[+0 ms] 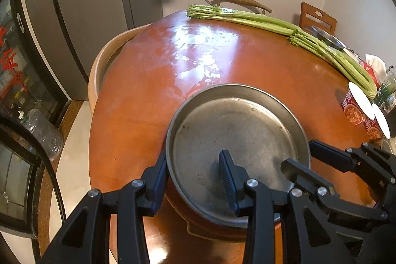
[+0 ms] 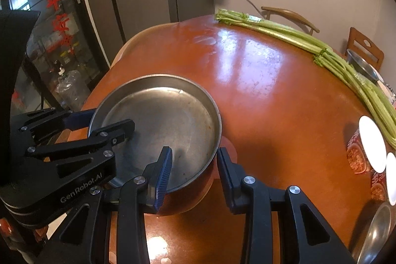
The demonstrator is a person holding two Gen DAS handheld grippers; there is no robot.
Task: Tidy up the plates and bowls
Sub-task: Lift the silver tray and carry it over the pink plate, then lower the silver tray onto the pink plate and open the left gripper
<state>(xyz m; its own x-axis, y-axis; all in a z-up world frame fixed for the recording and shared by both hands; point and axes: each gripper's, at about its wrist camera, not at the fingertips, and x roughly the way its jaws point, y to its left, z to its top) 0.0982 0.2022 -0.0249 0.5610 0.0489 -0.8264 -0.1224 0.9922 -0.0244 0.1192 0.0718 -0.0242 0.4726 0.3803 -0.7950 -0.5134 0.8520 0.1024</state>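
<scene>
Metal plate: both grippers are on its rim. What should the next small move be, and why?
Probably lower it level with both hands, then release. The left gripper and right gripper each straddle the metal plate rim on opposite sides, one finger inside and one outside. An orange bowl shows just beneath it, but I cannot tell whether the plate already rests there.

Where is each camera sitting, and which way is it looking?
Left wrist: sits on the left gripper, looking forward and down along its fingers at the metal plate on the brown table; the right gripper shows at the right edge.
Right wrist: sits on the right gripper, looking down at the same metal plate; the left gripper shows on the left.
Both share the plate, the table, the celery and the window wall.
</scene>
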